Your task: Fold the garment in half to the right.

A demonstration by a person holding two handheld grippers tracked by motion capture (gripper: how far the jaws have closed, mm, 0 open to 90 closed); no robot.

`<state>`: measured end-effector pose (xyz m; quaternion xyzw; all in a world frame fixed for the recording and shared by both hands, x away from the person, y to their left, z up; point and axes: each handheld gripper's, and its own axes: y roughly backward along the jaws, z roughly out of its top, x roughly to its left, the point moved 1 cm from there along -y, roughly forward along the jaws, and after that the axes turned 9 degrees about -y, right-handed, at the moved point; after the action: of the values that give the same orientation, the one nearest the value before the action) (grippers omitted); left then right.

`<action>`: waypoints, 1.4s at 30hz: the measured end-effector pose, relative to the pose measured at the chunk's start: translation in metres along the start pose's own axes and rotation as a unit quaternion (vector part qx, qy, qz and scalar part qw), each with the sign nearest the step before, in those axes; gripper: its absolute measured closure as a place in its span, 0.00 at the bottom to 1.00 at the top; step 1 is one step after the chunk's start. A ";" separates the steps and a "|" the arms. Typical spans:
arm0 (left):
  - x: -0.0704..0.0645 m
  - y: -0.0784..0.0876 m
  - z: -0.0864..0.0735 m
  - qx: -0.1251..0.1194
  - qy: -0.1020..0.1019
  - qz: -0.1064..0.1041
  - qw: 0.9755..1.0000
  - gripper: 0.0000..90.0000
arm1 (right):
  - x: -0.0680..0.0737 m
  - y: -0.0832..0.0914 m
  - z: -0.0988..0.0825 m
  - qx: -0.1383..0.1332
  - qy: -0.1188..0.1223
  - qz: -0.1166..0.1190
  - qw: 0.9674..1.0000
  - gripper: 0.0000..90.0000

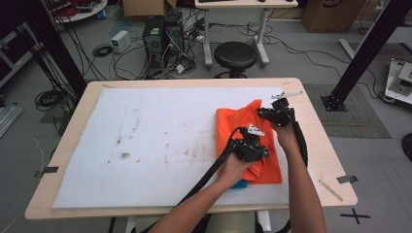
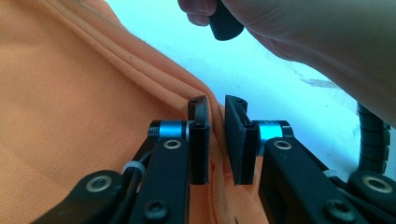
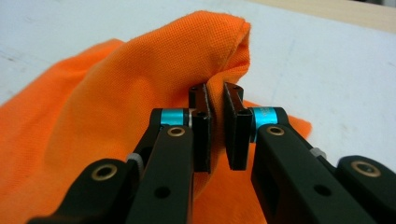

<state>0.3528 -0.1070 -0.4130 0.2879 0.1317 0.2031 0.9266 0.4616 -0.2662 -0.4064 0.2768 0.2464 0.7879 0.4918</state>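
On the worktop's right half: orange garment (image 1: 250, 145), folded, lying on the white sheet (image 1: 145, 145) that covers the table (image 1: 73, 141).
Long axis: runs from near edge to far edge, slightly slanted; far corner peaks up toward the far-right corner of the worktop.
Far end: lifted off the sheet, hem bunched and raised in the right gripper view (image 3: 229, 37).
Near end: flat, layered folds stacked, close to the near edge; a bit of blue (image 1: 239, 184) peeks from under it.
Left gripper (image 1: 250, 145): over the garment's near part; jaws slightly apart, a fold of orange cloth (image 2: 93, 93) between them, pads not clearly pressing; grip loosened.
Right gripper (image 1: 278, 112): at the far lifted corner, jaws clamped on the raised hem.
Right hand (image 2: 317, 42): seen close in the left gripper view, just above the sheet.
Around: tape marks (image 1: 347, 178) and a wooden stick (image 1: 330, 190) at the near-right corner; tape (image 1: 46, 171) at the left edge.
Open room: left half of the sheet bare, stained only (image 1: 124, 155).
Off table: stool (image 1: 235, 56), computer tower (image 1: 163, 36) beyond the far edge.
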 end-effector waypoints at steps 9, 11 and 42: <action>0.018 0.019 -0.013 -0.037 0.008 0.029 0.999 0.57 | -0.009 -0.002 -0.009 0.015 -0.011 -0.029 0.999 0.91; 0.028 0.028 -0.020 -0.046 0.012 0.037 0.998 0.52 | -0.010 -0.003 -0.011 0.017 -0.012 -0.031 0.999 0.88; 0.130 0.162 -0.132 -0.136 0.014 0.173 0.975 0.26 | 0.005 0.005 -0.034 0.072 0.031 -0.054 0.995 0.95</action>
<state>0.3710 0.1374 -0.4402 0.1748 0.0643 0.3806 0.9058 0.4341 -0.2672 -0.4267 0.2734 0.3323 0.7488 0.5041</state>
